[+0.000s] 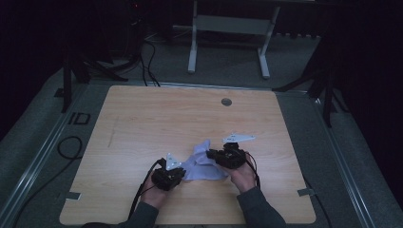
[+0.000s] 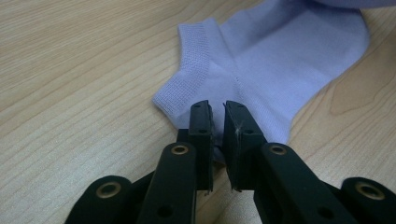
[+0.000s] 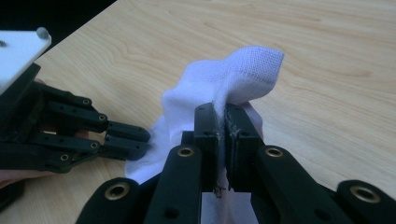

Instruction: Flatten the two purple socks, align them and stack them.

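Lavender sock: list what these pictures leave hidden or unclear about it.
- High view: the sock is small and dim; both grippers cover its ends.
- Left gripper view: the sock's far end is cut off by the top edge; the left gripper hides the hem between its jaws.
- Right gripper view: the right gripper hides the pinched fold.

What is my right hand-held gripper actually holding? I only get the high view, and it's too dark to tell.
Observer: The right hand-held gripper is shut on a raised fold of the lilac sock.
Operator: And the left one?
Observer: The left hand-held gripper sits at the sock's near edge, with a slim gap showing between its jaws.
Operator: Is the cuff lifted too?
Observer: No, the ribbed cuff lies flat on the wooden table, just beyond the left jaws.
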The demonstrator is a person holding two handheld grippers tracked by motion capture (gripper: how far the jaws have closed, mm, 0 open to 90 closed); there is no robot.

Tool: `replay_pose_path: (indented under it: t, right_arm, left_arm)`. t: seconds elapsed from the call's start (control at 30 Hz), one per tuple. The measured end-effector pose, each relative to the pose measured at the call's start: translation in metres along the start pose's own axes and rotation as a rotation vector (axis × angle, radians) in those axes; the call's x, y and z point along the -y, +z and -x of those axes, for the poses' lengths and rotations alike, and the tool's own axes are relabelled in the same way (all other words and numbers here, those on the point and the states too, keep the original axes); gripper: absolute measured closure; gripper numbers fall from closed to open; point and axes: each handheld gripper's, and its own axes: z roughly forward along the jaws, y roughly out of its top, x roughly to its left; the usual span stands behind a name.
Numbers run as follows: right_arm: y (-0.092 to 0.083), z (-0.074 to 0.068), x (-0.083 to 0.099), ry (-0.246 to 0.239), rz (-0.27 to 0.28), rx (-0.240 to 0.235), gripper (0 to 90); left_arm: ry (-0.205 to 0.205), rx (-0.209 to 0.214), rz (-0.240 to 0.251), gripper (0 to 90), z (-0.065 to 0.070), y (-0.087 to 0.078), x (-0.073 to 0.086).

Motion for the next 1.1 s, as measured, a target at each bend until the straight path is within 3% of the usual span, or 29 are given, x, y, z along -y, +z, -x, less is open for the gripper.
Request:
replay_pose_path:
  t: [0.27, 0.5, 0.73, 0.9, 1.03, 1.1]
  right_arm:
    - [0.006, -0.001, 0.006, -0.006, -0.015, -0.016, 84.4]
    - [0.011, -0.003, 0.01, -0.015, -0.028, -0.031, 84.4]
    - [0.013, -0.005, 0.01, -0.027, -0.036, -0.042, 84.3]
    - [0.013, -0.005, 0.01, -0.031, -0.039, -0.042, 84.4]
    - [0.014, -0.006, 0.01, -0.039, -0.046, -0.043, 83.6]
    - [0.014, -0.006, 0.01, -0.052, -0.05, -0.031, 82.2]
  left_arm:
    - [-0.005, 0.02, 0.028, 74.9, -0.002, -0.002, -0.001]
    - [-0.094, 0.139, 0.125, 66.2, -0.008, -0.008, -0.012]
    - [-0.129, 0.196, 0.145, 61.1, -0.013, 0.0, -0.022]
    - [-0.099, 0.194, 0.13, 70.3, -0.012, 0.003, -0.026]
    - [-0.085, 0.187, 0.138, 87.5, -0.012, 0.0, -0.028]
    - [-0.077, 0.185, 0.141, 88.5, -0.011, -0.001, -0.028]
